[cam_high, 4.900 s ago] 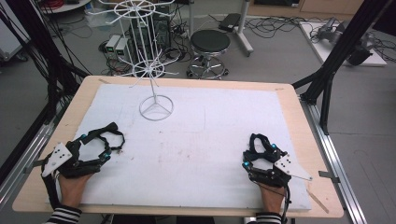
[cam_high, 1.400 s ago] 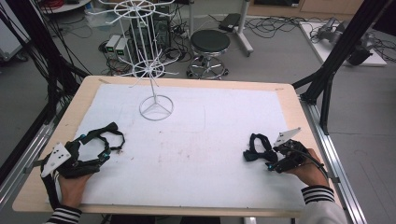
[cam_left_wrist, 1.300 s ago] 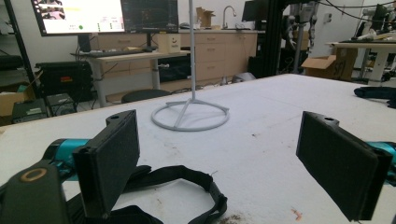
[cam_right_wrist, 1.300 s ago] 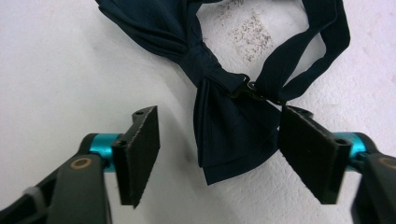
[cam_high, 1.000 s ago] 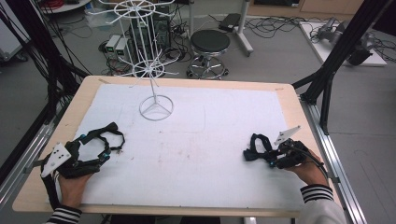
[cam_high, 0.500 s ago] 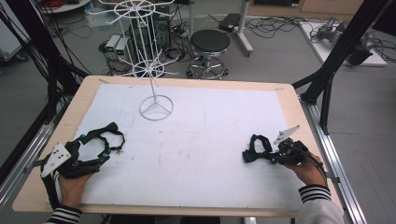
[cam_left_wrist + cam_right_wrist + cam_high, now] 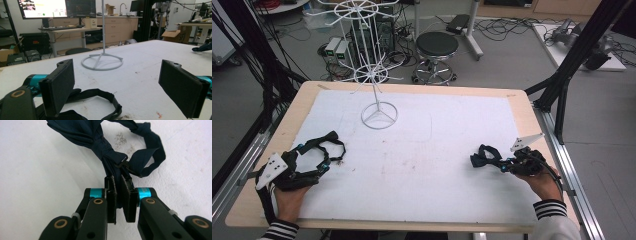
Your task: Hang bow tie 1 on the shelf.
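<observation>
Right hand-held gripper (image 7: 119, 195): jaws have just closed, clamped on one wing of the bow tie (image 7: 105, 142), which lies on the table (image 7: 422, 165) near its right edge.
Left hand-held gripper (image 7: 120, 85): jaws wide apart, nothing pinched; a black strap (image 7: 100, 100) lies on the table between them.
Slip risk: the pads catch a thin fold of cloth, so a quick lift could pull it free.
Snag risk: the tie's loose band and clasp (image 7: 123, 161) may dangle and catch when carried to the rack (image 7: 377, 75).

Left hand-held gripper (image 7: 319, 155): low at the table's near left, jaws spread wide, hand (image 7: 287, 197) behind | Right hand-held gripper (image 7: 479, 159): near right, lying level, pointing left, jaws just closed, pinching dark fabric.
</observation>
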Tool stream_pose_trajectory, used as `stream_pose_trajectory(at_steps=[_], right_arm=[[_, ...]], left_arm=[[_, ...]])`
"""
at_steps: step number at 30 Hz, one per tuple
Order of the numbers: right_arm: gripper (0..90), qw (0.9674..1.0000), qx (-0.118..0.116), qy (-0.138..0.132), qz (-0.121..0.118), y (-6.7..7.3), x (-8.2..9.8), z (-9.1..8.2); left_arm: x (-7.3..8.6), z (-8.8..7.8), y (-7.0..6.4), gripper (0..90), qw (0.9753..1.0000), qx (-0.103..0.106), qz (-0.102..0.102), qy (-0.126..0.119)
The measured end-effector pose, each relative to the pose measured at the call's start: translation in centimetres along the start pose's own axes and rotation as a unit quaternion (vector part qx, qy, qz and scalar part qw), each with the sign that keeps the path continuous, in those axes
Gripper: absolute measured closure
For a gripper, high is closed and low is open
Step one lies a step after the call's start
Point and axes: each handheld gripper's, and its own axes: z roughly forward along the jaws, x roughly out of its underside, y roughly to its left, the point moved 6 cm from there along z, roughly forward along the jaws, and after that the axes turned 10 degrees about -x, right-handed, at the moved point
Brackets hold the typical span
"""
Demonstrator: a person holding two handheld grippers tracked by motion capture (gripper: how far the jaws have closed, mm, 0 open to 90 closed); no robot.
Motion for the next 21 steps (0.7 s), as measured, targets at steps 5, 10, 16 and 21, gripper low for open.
stream_pose_trajectory(at_steps=[5, 10, 16, 21], right_arm=[[84.1, 0.9984, -0.019, -0.053, 0.006, 0.6, -0.9, -0.6], [84.1, 0.9968, -0.028, -0.075, 0.005, 1.2, -1.4, -0.9], [84.1, 0.9930, -0.047, -0.108, 0.003, 2.2, -2.4, -1.0], [84.2, 0.9896, -0.062, -0.130, 0.001, 2.9, -3.4, -1.0]], left_arm=[[0.0, 0.0, -0.2, 13.9, 0.9999, 0.007, 0.006, 0.005], [-0.4, 0.2, -0.3, 13.9, 0.9998, 0.012, 0.009, 0.009], [-2.2, 0.3, -0.5, 13.9, 0.9997, 0.020, 0.014, 0.000], [-3.7, 0.4, -0.9, 13.9, 0.9993, 0.031, 0.022, -0.005]])
